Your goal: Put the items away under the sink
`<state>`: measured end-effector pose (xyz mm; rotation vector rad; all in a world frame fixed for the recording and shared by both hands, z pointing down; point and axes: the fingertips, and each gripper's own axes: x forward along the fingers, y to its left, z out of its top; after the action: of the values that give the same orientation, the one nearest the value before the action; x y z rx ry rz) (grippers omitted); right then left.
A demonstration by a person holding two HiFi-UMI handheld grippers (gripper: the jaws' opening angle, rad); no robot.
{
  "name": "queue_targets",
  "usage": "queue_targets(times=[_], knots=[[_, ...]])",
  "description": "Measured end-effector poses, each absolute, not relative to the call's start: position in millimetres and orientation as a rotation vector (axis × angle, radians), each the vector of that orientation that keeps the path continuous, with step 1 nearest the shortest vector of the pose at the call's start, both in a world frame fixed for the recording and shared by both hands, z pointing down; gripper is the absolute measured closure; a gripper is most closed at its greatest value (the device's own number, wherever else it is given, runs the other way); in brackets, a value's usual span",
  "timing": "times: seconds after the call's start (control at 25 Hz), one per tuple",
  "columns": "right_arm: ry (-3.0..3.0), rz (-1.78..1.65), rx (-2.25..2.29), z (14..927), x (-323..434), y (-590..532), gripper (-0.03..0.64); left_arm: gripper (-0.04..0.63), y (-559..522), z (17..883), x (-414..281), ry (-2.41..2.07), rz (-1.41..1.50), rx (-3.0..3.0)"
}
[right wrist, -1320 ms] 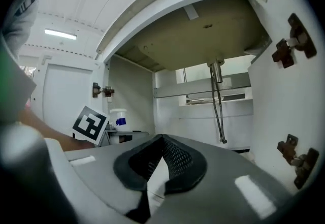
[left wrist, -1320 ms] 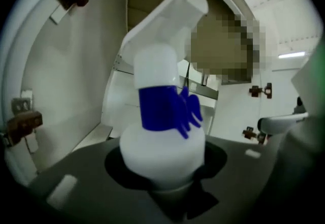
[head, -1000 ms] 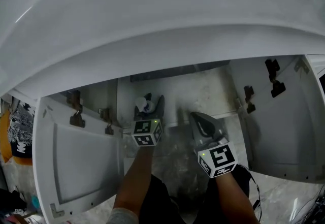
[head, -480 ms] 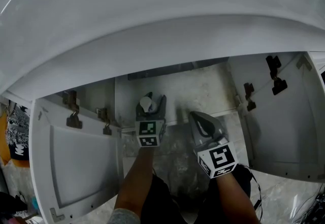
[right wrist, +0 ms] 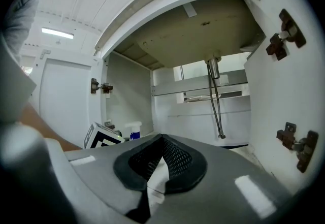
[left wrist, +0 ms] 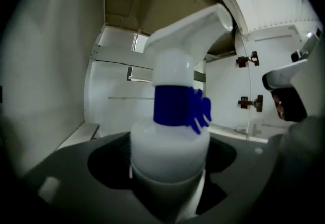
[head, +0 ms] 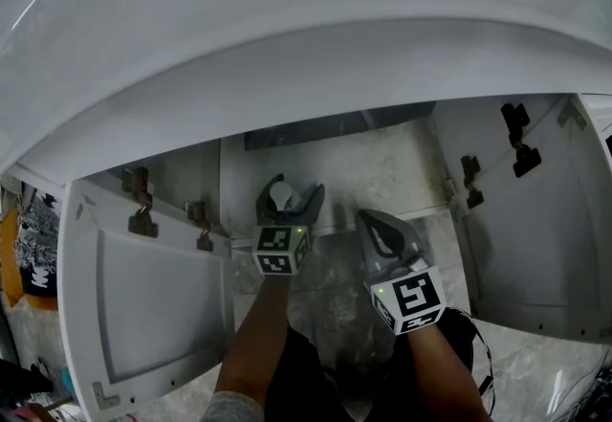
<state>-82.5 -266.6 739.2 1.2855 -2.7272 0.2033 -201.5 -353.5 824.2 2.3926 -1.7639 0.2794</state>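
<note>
In the head view, the white sink basin (head: 287, 47) arches over the open cabinet (head: 382, 171) below it. The left cabinet door (head: 143, 305) and the right cabinet door (head: 535, 229) are both swung wide. The left gripper (head: 290, 202) reaches into the cabinet with its jaws spread on either side of a white spray bottle (head: 280, 193). The right gripper (head: 381, 231) is just beside it at the cabinet's front edge, jaws pressed together.

In the left gripper view, the spray bottle (left wrist: 170, 141) stands upright between the separated jaws and fills the middle of the picture. It has a white body, a blue collar (left wrist: 175, 106) and a white trigger head (left wrist: 190, 30) pointing up to the right. Dark gaps show on each side of the bottle's body, so the pads do not look pressed against it. Part of the right gripper (left wrist: 287, 91) shows at the right edge. Two hinges (left wrist: 248, 81) sit on the door behind.

In the right gripper view, the jaws (right wrist: 162, 152) meet with nothing between them. Beyond them the cabinet opens under the sink's underside (right wrist: 203, 30), with a thin hose (right wrist: 216, 101) hanging down at the back. To the left are the left gripper's marker cube (right wrist: 103, 136) and the small spray bottle (right wrist: 133, 130), inside the cabinet near its left wall.
</note>
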Motion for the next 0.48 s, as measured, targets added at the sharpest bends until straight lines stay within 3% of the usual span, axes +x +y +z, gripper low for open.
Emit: queue_targets(times=[0.32, 0.48], knots=[[-2.742, 0.234, 1.303, 738.7, -80.5, -272.8, 0.621, 0.102, -331.5, 813.3, -206.1, -1.653, 0.277, 2.357], [-2.739, 0.259, 1.308, 741.5, -84.0, -275.1, 0.621, 0.084, -308.3, 805.8, -209.9, -1.592, 0.232, 2.301]])
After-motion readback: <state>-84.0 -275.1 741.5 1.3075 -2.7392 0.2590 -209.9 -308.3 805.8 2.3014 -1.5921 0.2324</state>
